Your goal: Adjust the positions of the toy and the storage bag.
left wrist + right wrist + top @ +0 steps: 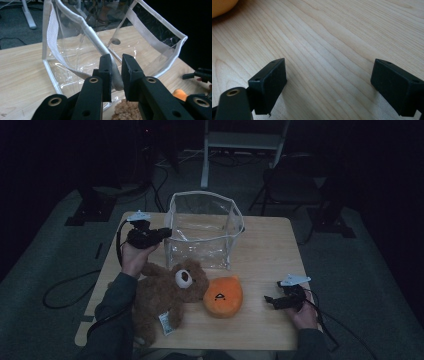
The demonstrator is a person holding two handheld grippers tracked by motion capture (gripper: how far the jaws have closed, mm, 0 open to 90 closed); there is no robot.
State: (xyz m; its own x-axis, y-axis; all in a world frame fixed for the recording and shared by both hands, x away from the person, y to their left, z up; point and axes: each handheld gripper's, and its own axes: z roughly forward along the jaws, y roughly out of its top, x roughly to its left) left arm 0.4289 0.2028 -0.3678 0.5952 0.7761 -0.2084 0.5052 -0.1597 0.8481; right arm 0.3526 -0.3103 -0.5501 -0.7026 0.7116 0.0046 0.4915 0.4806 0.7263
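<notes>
the left gripper [116, 72] is clamped on the white rim of the clear bag [82, 27], which rises just ahead of its 2 jaws. the right gripper [328, 87] stands wide over bare table [332, 37], the orange plush [220, 6] just beyond its jaws.

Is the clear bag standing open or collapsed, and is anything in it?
Open and empty: the clear bag stands upright, mouth wide, bare table showing through; the left gripper pinches its rim.

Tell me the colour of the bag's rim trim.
White trim on the clear bag, best in the left gripper view.
</notes>
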